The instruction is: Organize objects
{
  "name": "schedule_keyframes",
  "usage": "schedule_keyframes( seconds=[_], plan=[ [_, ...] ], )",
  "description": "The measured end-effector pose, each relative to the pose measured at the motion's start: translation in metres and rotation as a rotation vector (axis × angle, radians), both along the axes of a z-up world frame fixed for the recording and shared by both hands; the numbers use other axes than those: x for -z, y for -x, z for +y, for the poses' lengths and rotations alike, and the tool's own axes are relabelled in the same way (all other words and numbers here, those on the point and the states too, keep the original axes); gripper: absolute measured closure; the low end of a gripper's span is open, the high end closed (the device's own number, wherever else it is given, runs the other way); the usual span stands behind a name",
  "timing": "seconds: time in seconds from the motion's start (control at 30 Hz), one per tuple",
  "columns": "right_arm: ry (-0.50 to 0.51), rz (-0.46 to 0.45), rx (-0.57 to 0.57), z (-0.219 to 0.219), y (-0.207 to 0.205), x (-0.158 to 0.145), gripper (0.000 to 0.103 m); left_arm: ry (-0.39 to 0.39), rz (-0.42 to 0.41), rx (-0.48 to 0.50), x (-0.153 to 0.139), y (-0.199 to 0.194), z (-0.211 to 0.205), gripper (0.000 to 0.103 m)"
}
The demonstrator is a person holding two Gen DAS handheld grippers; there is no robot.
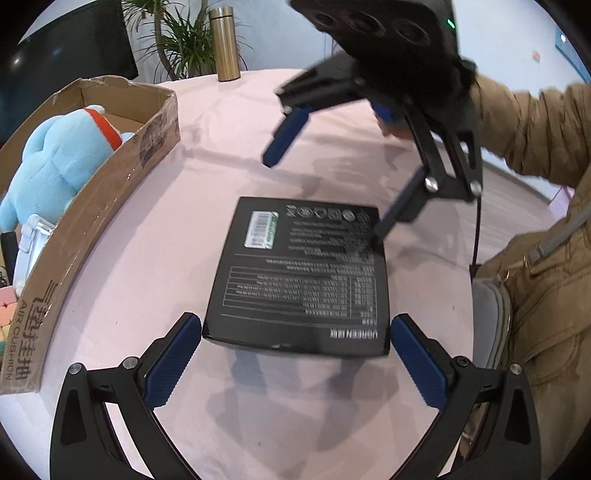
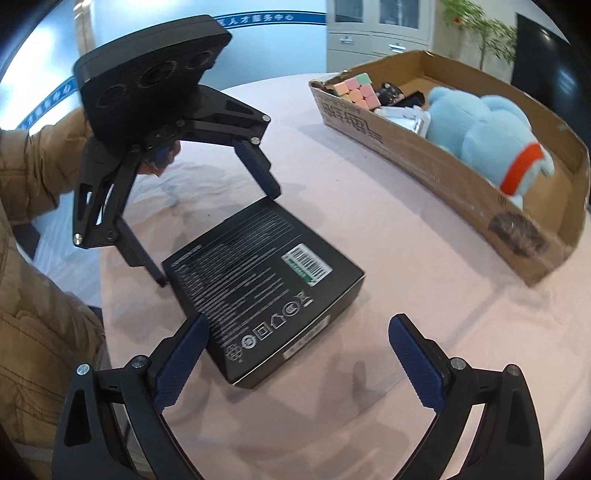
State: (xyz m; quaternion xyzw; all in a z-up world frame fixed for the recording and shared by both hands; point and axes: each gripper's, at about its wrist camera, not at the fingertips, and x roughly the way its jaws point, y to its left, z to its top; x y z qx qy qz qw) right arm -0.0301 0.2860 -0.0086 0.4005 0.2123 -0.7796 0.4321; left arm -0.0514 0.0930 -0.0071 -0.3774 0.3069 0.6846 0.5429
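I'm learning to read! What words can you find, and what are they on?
"UGREEN", upside down: on the flat black cardboard box.
"AIR CUSHION", beside large Chinese characters: on the side of the open brown cardboard carton.
Small print, table and barcode sticker on the black box: too small and blurred.
Blue wall banner with white Chinese characters: too small.

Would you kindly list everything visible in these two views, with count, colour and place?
black box: one, black with white print, flat on the tablecloth between both grippers
cardboard box: one, brown, open, on the table
plush toy: one, light blue with orange band, inside the cardboard box
puzzle cube: one, pastel, in the cardboard box's far end
flask: one, gold, upright at the table's far edge
tablecloth: one, pink
left gripper: open
right gripper: open
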Motion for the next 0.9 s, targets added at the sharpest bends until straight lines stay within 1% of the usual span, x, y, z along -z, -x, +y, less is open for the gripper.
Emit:
schedule_keyframes(
  seconds=[0.07,0.17,0.27,0.33,0.47,0.67,0.9],
  plan=[
    [-0.016,-0.005,-0.043,-0.004,0.001,0.001,0.003,0.007,0.006,-0.003,0.0,-0.004,-0.002,0.001],
    [-0.027,-0.007,-0.087,-0.009,0.003,0.001,0.003,-0.018,-0.01,-0.03,-0.001,-0.005,-0.005,0.001],
    [-0.005,-0.042,-0.124,-0.013,0.007,0.003,0.003,-0.088,-0.049,-0.062,-0.005,-0.003,-0.011,0.001],
    [-0.006,-0.047,-0.119,-0.014,0.007,0.007,0.003,-0.097,-0.046,-0.079,-0.004,-0.003,-0.011,0.001],
    [0.022,-0.062,-0.1,-0.013,0.007,0.01,0.002,-0.093,-0.02,-0.083,-0.002,-0.005,-0.008,0.001],
    [0.034,-0.071,-0.057,-0.011,0.001,0.016,0.0,-0.092,0.007,-0.093,0.001,-0.006,-0.006,0.001],
    [0.057,-0.038,-0.002,-0.015,-0.01,0.019,0.0,-0.091,0.04,-0.107,0.004,-0.009,-0.002,0.001]
  ],
)
